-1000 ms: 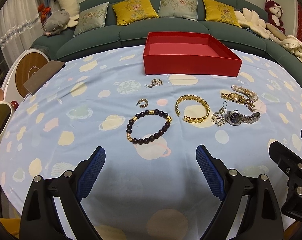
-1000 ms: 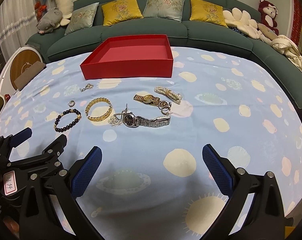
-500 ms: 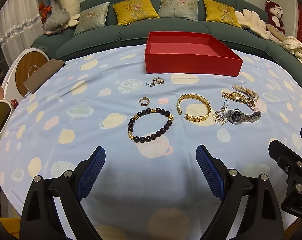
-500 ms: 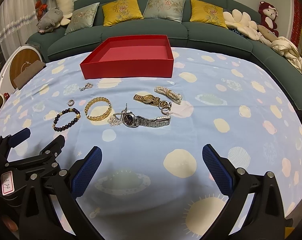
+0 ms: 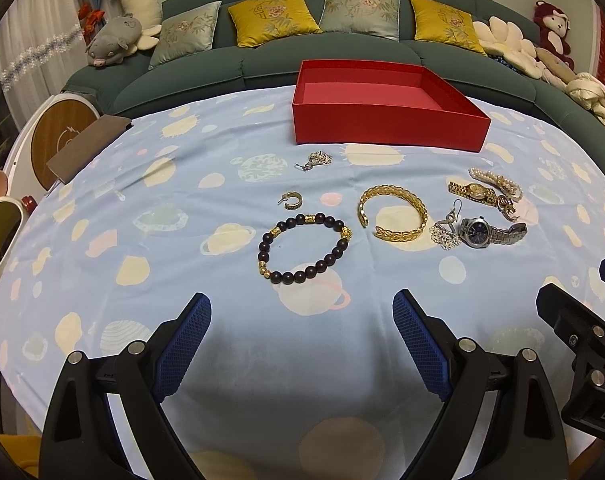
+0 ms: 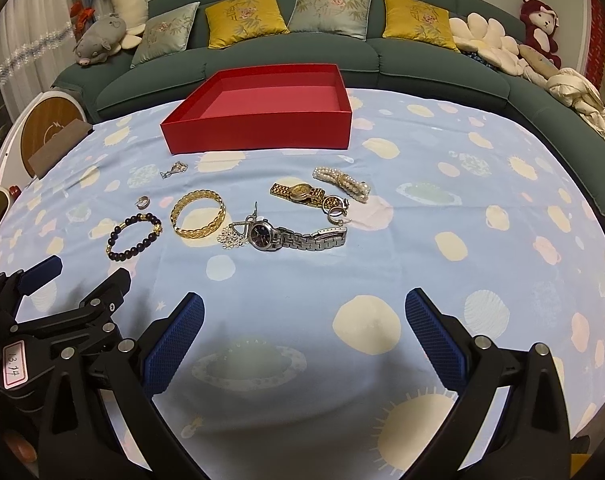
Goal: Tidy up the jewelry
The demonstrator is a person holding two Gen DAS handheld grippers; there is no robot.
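An empty red box (image 5: 386, 120) (image 6: 258, 128) stands at the far side of the blue tablecloth (image 5: 142, 248). Jewelry lies in front of it: a dark bead bracelet (image 5: 304, 247) (image 6: 134, 232), a gold bangle (image 5: 393, 211) (image 6: 198, 214), a silver watch (image 5: 490, 233) (image 6: 298, 236), a gold watch (image 5: 472, 191) (image 6: 298, 192), a pearl bracelet (image 5: 496, 179) (image 6: 342, 183), a hoop earring (image 5: 292, 200) and a brooch (image 5: 316, 159). My left gripper (image 5: 302, 332) is open and empty, short of the bead bracelet. My right gripper (image 6: 304, 324) is open and empty, short of the silver watch.
A green sofa (image 5: 342, 52) with cushions and plush toys curves behind the table. A brown flat case (image 5: 88, 148) lies at the table's left edge, beside a round white and wood object (image 5: 60, 132). The right gripper's body shows at the left wrist view's right edge (image 5: 582, 344).
Both grippers have drifted slightly; the jewelry sits a touch farther up in each view. Nothing was taken hold of or moved.
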